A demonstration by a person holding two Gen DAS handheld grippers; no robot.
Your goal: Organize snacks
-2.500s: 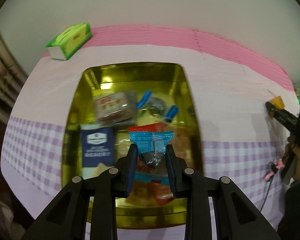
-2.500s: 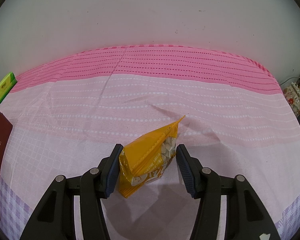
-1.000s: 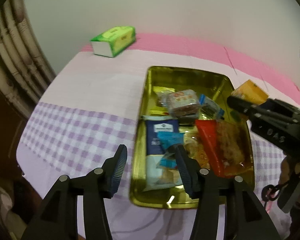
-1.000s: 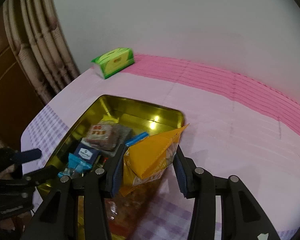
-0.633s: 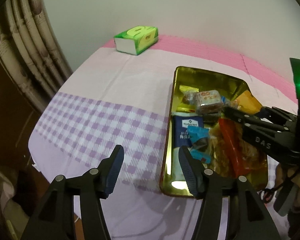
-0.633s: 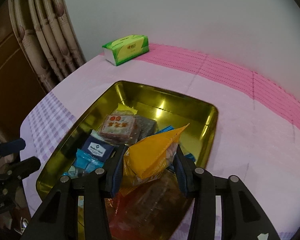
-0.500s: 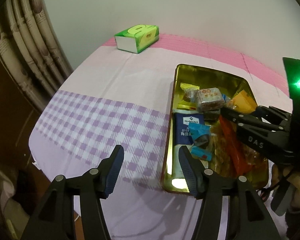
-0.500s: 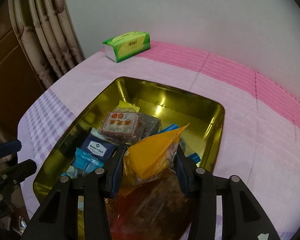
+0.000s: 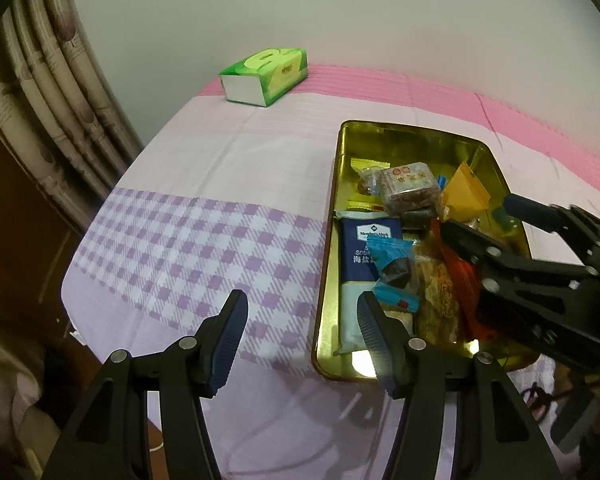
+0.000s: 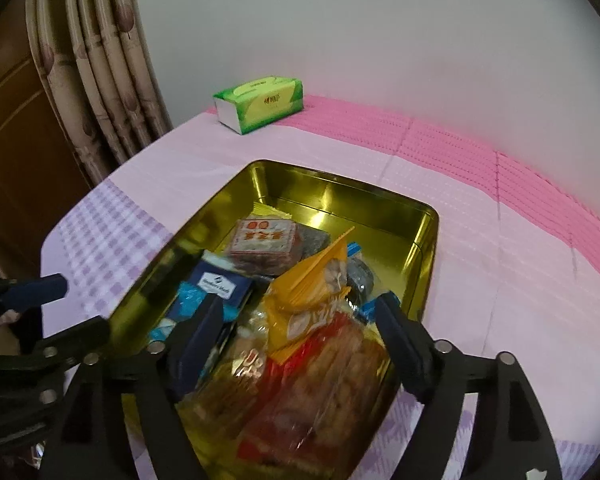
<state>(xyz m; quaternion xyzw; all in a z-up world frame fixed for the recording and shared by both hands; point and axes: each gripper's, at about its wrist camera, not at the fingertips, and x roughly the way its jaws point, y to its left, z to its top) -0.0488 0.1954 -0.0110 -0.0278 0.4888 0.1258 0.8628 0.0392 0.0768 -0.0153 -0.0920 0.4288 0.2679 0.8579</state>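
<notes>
A home room: patterned curtain (image 10: 100, 60), tissue box (image 9: 265, 76) and pink-lilac cloth (image 9: 204, 208) on the tabletop (plain wall behind).

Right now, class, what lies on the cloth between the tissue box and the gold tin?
Nothing: in both views only bare pink cloth separates the tissue box from the tin.

The left gripper (image 9: 302, 330) hangs with jaws apart over the checked cloth (image 9: 188, 256), beside the gold tin (image 9: 327, 256) of snacks, the right gripper (image 9: 488, 220) over it.
</notes>
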